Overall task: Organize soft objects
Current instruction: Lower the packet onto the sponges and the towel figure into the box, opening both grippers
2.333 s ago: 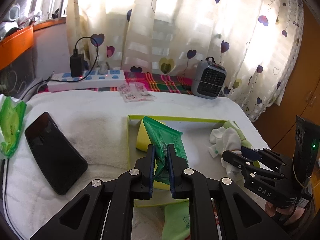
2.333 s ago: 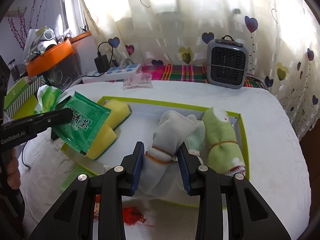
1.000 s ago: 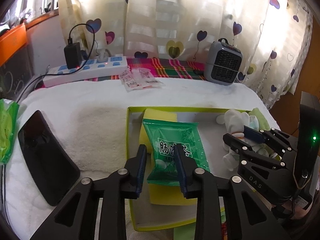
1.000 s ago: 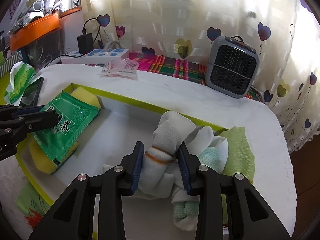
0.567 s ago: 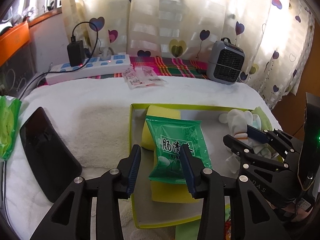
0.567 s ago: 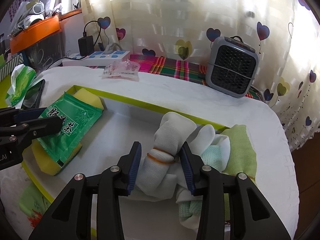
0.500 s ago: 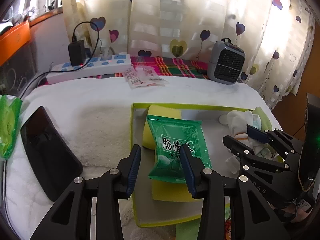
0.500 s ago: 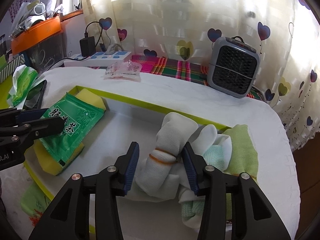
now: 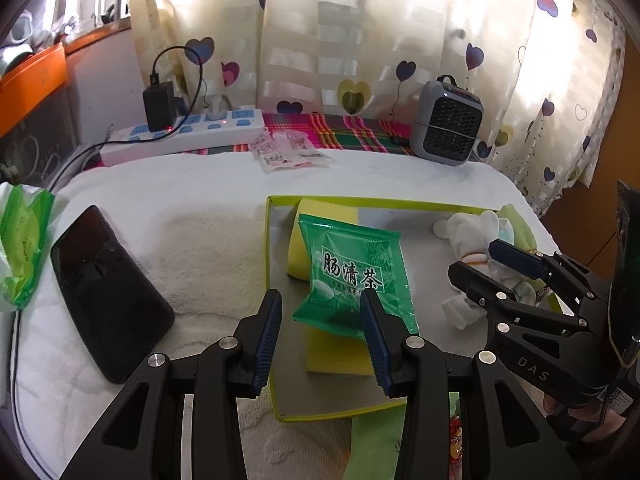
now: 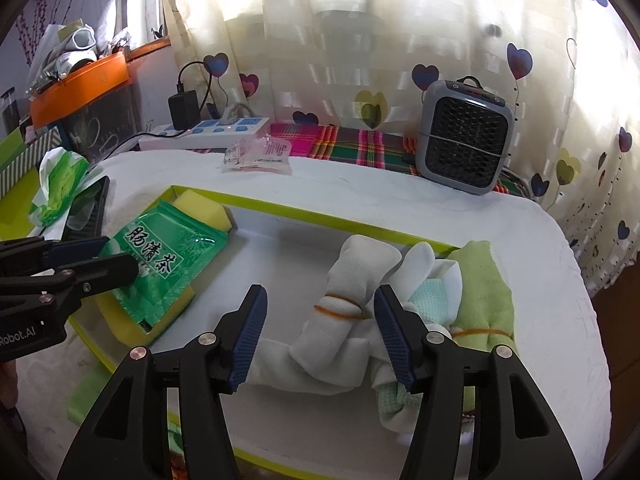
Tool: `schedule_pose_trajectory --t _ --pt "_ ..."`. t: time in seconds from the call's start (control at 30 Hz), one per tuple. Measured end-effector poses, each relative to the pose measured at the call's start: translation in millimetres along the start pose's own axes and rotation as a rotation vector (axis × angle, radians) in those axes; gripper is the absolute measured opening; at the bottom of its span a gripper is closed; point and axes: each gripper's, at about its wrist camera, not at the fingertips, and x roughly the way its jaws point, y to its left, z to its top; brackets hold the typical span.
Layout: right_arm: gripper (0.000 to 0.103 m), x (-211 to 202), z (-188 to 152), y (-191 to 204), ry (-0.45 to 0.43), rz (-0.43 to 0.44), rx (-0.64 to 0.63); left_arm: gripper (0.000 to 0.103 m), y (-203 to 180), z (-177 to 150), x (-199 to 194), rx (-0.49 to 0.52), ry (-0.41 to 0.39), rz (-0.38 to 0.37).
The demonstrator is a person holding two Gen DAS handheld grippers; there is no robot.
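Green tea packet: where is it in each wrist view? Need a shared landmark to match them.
Left wrist: green tea packet sits at centre, on the yellow sponges at the tray's left end, just past the open left gripper.
Right wrist: the packet is at left of centre, at the same end of the tray.
Shared landmark: grey heater by the curtain.

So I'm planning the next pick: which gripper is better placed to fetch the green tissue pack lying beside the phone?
Probably the left gripper. The green tissue pack and phone lie on its side, outside the tray. The right gripper, jaws opening around the white sock bundle, sits across the tray.
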Motion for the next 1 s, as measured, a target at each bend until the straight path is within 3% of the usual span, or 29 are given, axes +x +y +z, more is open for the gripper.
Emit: schedule_pose_trajectory --t 1.0 --pt "0.058 -56.7 -32.6 15.8 -0.049 0.068 0.072 0.039 -6.2 -40.6 -66.7 0.025 -0.088 0.036"
